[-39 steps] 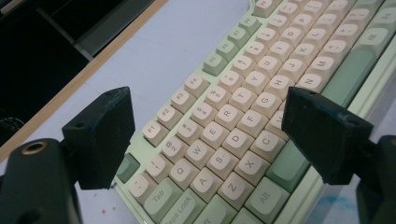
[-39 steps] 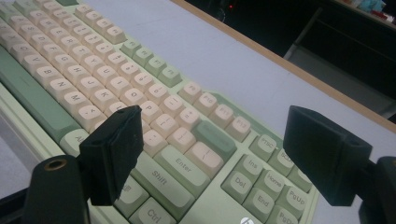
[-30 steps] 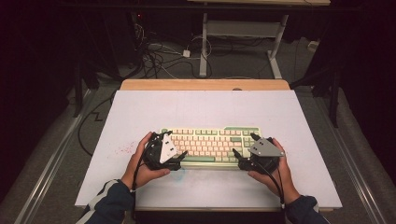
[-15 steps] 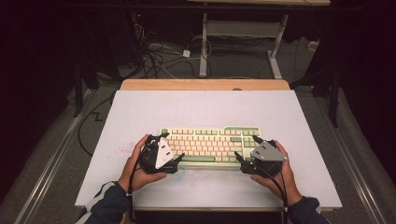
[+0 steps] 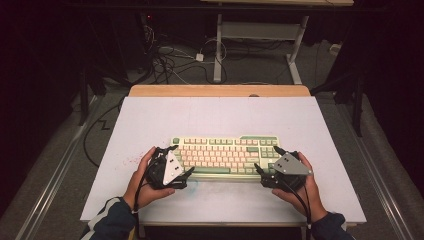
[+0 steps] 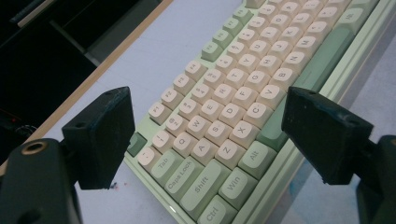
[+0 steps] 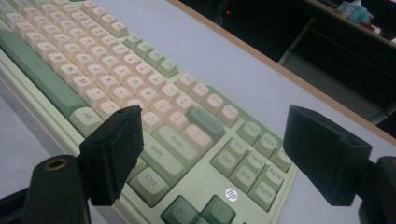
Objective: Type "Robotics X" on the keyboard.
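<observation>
A pale green keyboard (image 5: pixel 225 155) with cream and green keys lies flat on the white table top (image 5: pixel 220 115), nearer the front edge. My left gripper (image 5: pixel 182 159) is open at the keyboard's left end. In the left gripper view, the left gripper (image 6: pixel 210 126) has its jaws spread across the corner with the Ctrl and Shift keys of the keyboard (image 6: pixel 243 84). At the right end my right gripper (image 5: pixel 265 157) is open as well. The right gripper view shows the right gripper (image 7: pixel 217 149) with its jaws on either side of the Enter and arrow-key corner of the keyboard (image 7: pixel 116 70). Neither gripper holds anything.
A wooden strip (image 5: pixel 220 90) runs along the table's far edge. Beyond it, cables (image 5: pixel 170 57) lie on the floor by a metal frame leg (image 5: pixel 218 50). Faint pink marks (image 5: pixel 131 161) stain the table top left of my left hand.
Both grippers have drawn back slightly toward the near edge. The keyboard has stayed in place and both grippers are still open.
</observation>
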Motion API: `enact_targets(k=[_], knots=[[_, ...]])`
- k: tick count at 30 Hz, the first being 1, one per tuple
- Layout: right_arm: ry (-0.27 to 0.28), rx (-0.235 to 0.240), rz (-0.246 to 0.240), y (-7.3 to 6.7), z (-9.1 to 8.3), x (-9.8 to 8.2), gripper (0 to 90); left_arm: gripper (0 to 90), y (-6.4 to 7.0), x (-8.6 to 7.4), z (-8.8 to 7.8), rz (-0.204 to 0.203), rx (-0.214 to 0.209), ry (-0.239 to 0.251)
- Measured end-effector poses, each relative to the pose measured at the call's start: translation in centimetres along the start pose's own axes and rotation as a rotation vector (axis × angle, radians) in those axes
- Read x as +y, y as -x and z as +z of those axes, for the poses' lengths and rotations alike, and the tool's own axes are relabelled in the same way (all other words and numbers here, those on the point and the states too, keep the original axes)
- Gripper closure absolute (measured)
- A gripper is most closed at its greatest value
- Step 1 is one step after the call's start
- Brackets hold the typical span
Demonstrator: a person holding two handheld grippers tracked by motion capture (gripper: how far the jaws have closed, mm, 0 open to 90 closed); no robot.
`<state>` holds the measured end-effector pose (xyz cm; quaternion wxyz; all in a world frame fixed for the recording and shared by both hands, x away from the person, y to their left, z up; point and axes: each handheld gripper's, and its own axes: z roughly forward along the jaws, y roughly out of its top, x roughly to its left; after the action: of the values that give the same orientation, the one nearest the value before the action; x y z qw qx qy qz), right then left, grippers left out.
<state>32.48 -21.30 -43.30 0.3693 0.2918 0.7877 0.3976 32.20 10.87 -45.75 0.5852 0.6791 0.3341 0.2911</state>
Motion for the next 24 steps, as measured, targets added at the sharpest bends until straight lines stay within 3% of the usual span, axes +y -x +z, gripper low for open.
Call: enact_targets(k=[24], knots=[[0.004,-0.018,0.006,1.0,-1.7,-1.0,20.7,16.1,-0.9,-0.5,-2.1,-0.017,0.012,0.017]])
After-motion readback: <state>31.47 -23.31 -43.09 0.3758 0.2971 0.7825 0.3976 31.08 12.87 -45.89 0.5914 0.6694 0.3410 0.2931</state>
